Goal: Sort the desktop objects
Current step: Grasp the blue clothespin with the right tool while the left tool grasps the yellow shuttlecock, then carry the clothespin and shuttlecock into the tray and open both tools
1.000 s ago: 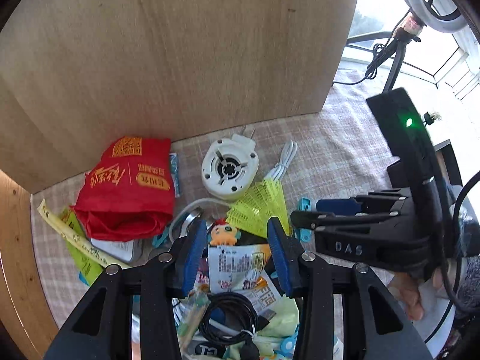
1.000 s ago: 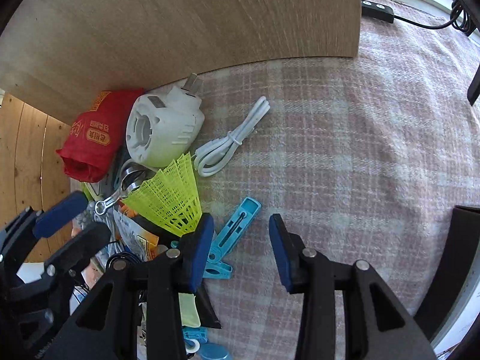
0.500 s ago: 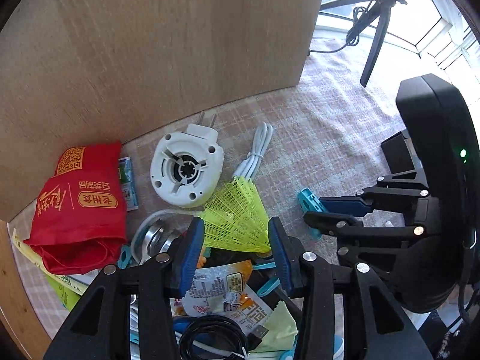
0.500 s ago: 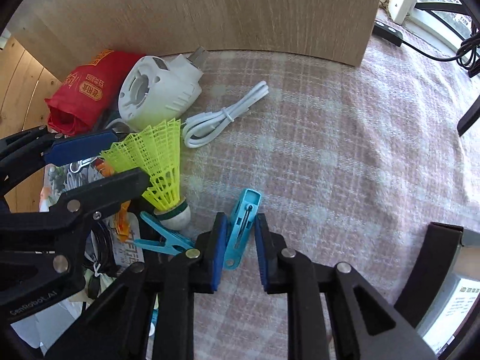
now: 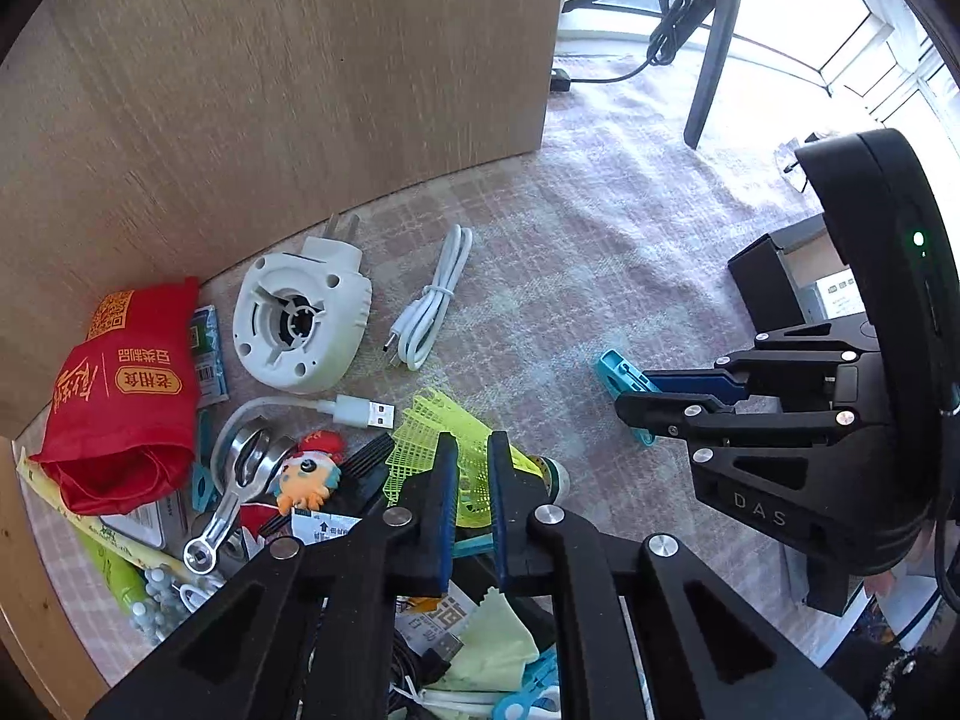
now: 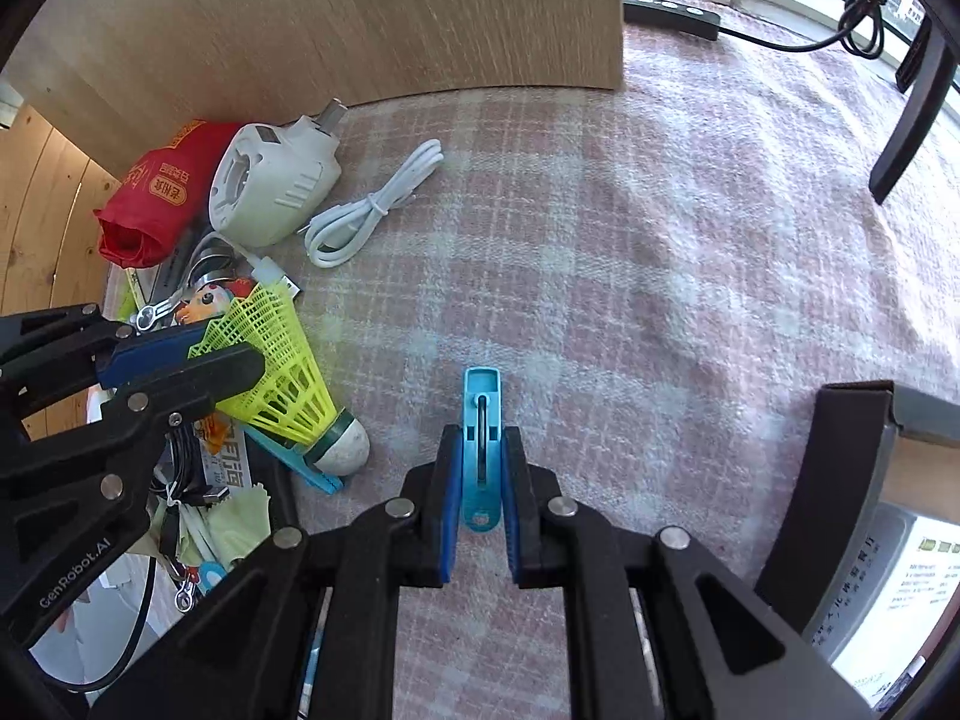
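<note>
A yellow mesh shuttlecock (image 5: 429, 429) lies at the edge of a pile of small items, its white cork pointing right. My left gripper (image 5: 471, 447) points down on its skirt; the jaws are closing and the pads press the mesh from both sides. The right wrist view shows the same grip, with the left gripper (image 6: 231, 348) on the shuttlecock (image 6: 288, 384). A light blue clothespin (image 6: 481, 387) stands between the pads of my right gripper (image 6: 480, 432), which is shut on it over the plaid cloth (image 6: 660, 240). From the left wrist view, the clothespin (image 5: 618, 369) sticks out of the right gripper (image 5: 633, 399).
A wooden board (image 5: 270, 90) stands behind the pile. Near it lie a white plug-in device (image 5: 300, 318), a coiled white cable (image 5: 429, 312) and a red bag (image 5: 126, 396). A dark open box (image 6: 840, 480) stands at the right. Tripod legs (image 5: 711, 60) rise at the back right.
My left gripper slid right over the shuttlecock and closed on its skirt. My right gripper closed on the blue clothespin and now holds it more upright.
</note>
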### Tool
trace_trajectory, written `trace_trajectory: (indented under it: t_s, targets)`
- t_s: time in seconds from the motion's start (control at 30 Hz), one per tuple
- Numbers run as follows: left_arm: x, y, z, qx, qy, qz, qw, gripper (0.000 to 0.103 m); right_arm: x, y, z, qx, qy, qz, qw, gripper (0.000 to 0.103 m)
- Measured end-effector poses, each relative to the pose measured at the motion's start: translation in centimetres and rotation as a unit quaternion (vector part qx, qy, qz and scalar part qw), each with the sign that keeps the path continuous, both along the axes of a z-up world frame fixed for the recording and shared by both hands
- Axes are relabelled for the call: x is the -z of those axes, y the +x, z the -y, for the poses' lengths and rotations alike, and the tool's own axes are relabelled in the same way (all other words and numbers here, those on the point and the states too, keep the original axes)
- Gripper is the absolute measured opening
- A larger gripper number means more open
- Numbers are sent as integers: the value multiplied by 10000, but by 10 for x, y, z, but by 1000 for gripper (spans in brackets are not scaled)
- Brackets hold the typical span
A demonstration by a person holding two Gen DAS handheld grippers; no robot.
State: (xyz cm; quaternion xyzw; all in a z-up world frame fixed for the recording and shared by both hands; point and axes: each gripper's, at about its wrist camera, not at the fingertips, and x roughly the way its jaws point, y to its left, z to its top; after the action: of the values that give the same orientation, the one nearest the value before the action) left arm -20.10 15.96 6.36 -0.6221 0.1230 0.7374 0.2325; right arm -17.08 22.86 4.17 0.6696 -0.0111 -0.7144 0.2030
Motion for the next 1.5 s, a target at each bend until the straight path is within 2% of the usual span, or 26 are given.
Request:
trace_trajectory:
  t_s: [0.07, 0.23, 0.4, 0.53, 0.67, 0.83, 1.0, 1.13, 1.27, 1.4, 1.5]
  targets:
    - [-8, 2, 1, -58, 112, 12, 9999, 2, -6, 1, -7, 18, -40, -51, 10000, 12]
    - [-31, 13, 0, -89, 122, -174, 9997, 1, -33, -2, -7, 11, -174, -299, 9994, 12]
    - [-52, 25, -6, -68, 211, -286, 9993, 1, -56, -3, -33, 62, -312, -460, 9984, 12]
    - [-74, 39, -13, -51, 357, -369, 9987, 1, -73, 12, -51, 79, -389, -581, 9975, 12]
    - [-92, 53, -31, 48, 451, -438, 9980, 1, -85, 26, -91, 70, -355, -736, 9966, 12]
    - [-104, 79, -70, 301, 526, -495, 9969, 1, -101, 44, -148, 201, -161, -916, 9955, 12]
    - [-107, 111, -123, 601, 783, -439, 9942, 1, -107, 62, -215, 650, 79, -1033, 9925, 12]
    - [-108, 133, -175, 912, 946, -389, 9906, 1, -107, 72, -274, 1169, 202, -1050, 9874, 12]
    - [-107, 155, -227, 1174, 1273, -220, 9847, 1, -103, 85, -328, 1614, 360, -1032, 9808, 12]
    - [-100, 178, -274, 1424, 1423, -59, 9795, 1, -93, 99, -369, 2005, 495, -977, 9736, 12]
    - [-96, 193, -299, 1608, 1400, -23, 9770, 2, -86, 110, -395, 2315, 516, -900, 9673, 12]
